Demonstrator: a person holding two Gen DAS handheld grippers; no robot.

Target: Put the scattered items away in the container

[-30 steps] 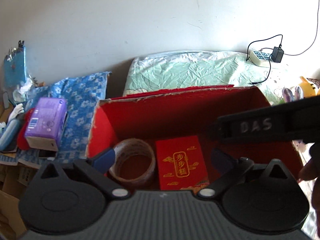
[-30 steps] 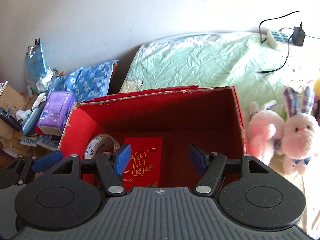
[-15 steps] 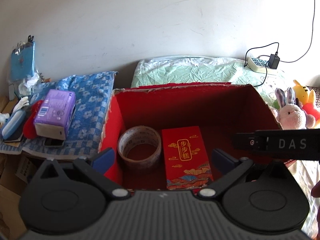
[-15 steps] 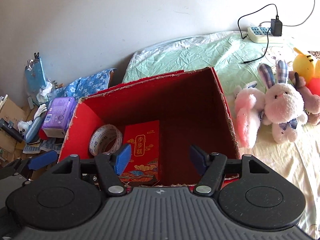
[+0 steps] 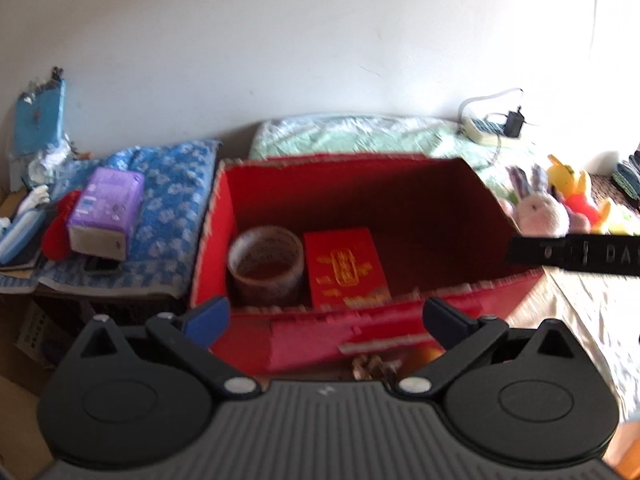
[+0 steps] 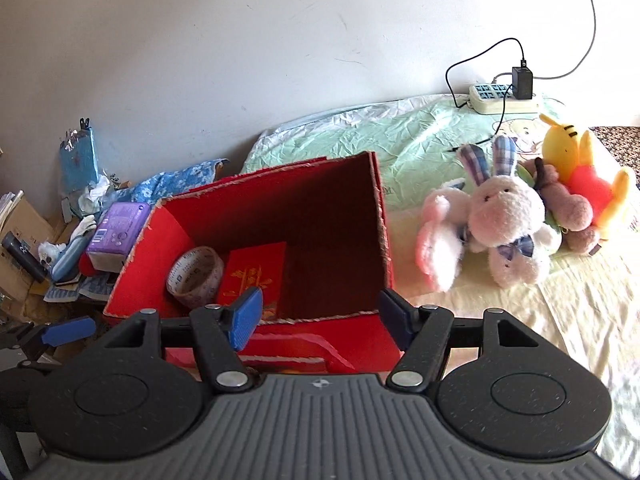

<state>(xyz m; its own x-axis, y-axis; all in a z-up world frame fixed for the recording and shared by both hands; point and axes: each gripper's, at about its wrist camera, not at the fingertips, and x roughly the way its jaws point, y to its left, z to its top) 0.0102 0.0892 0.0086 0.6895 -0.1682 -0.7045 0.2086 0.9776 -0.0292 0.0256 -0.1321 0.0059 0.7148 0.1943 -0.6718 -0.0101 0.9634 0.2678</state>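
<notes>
An open red cardboard box [image 5: 400,184] [image 6: 380,216] stands on the bed. Inside it lie a roll of clear tape [image 5: 265,266] [image 6: 195,276] and a red packet with gold print [image 5: 344,266] [image 6: 254,276]. To the right of the box, plush toys lie on the sheet: a white rabbit with plaid ears [image 6: 506,224] [image 5: 538,210], a pink toy [image 6: 438,240], a brown one [image 6: 568,212] and a yellow one [image 6: 580,168]. My left gripper [image 5: 326,316] is open and empty before the box's near wall. My right gripper [image 6: 320,314] is open and empty too, near the box's front right corner.
A purple tissue pack [image 5: 106,212] [image 6: 118,232] rests on a blue patterned cloth [image 5: 168,208] left of the box, amid clutter. A power strip with a charger [image 6: 504,96] lies on the green sheet by the wall. The right gripper's black bar [image 5: 576,256] crosses the left wrist view.
Both grippers have drawn back from over the box, which now sits farther off with its near wall in view. The right wrist view has swung right, bringing the plush toys in.
</notes>
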